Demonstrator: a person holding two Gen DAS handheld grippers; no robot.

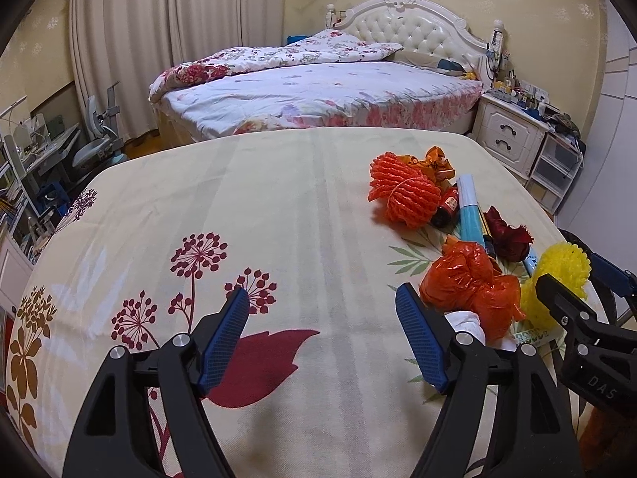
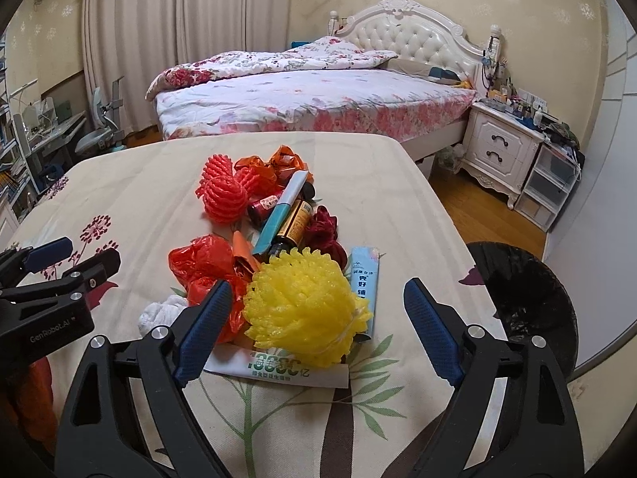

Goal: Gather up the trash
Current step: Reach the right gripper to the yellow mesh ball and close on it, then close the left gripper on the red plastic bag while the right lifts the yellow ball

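The table cloth (image 2: 418,207) is soft, matt cloth with printed flowers. The yellow net (image 2: 302,306) and the orange net (image 2: 223,195) look like bumpy foam – all ridges and holes. The red bag (image 2: 203,263) is thin, shiny plastic, full of crinkles. The brown bottle (image 2: 296,221) is glossy, maybe glass, with a smooth label. The blue packet (image 2: 364,279) is smooth and a bit shiny. The white wad (image 2: 157,312) looks like soft paper or cloth. The bin liner (image 2: 521,279) is black, wrinkly plastic. The gripper fingers (image 2: 203,330) have rough, dotted blue pads – on matt black plastic arms with shiny metal pins.
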